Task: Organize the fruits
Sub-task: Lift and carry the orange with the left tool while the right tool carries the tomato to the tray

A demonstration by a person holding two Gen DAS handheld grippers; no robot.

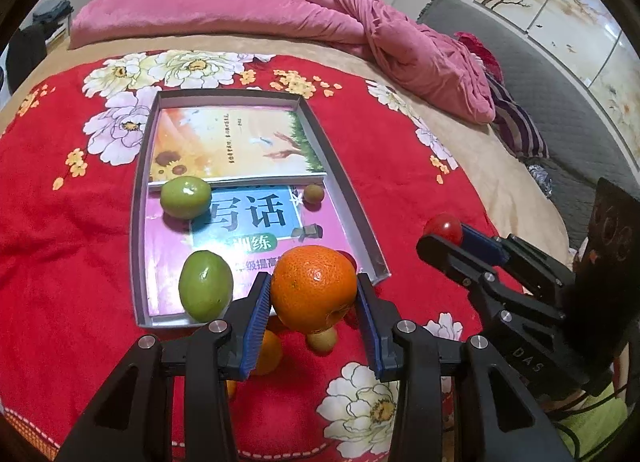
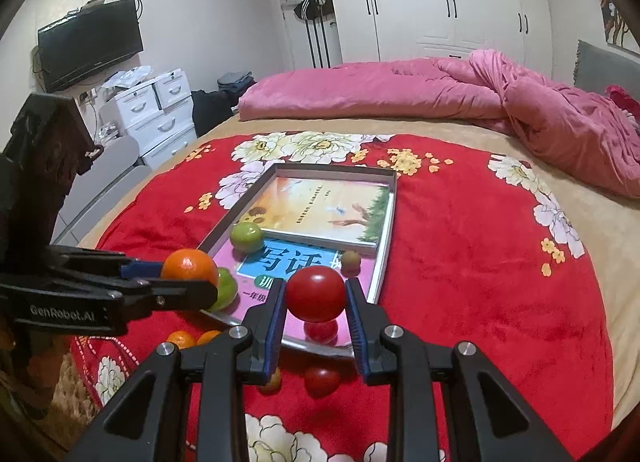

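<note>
Your left gripper [image 1: 314,296] is clamped on an orange [image 1: 314,288], the blue pads pressing its two sides, and the fruit hangs above the near edge of the shallow grey tray [image 1: 352,198] on the bed. Your right gripper [image 2: 316,298] is closed around a red tomato [image 2: 316,293], lifted over the tray's near right corner; from the left wrist view you can see that same tomato pinched at the fingertips off to the right. Inside the tray lie two books, a sunflower-cover book [image 1: 236,146] at the far end and a pink workbook [image 1: 240,234] nearer you. On the workbook sit two green fruits: one green fruit [image 1: 186,197] up against the sunflower book's edge, another green fruit [image 1: 206,286] at the near left. A small brown fruit [image 1: 314,194] rests at the right, just by the tray wall. Outside the tray, on the red floral blanket [image 1: 60,262] below your grippers, more fruit waits: two small oranges [image 2: 192,338], a loose red tomato [image 2: 322,380], and a small yellowish fruit [image 1: 322,338]. A second tomato [image 2: 320,331] lies in the tray's near corner. Beyond the blanket a pink quilt [image 1: 248,10] is bunched across the bed.
</note>
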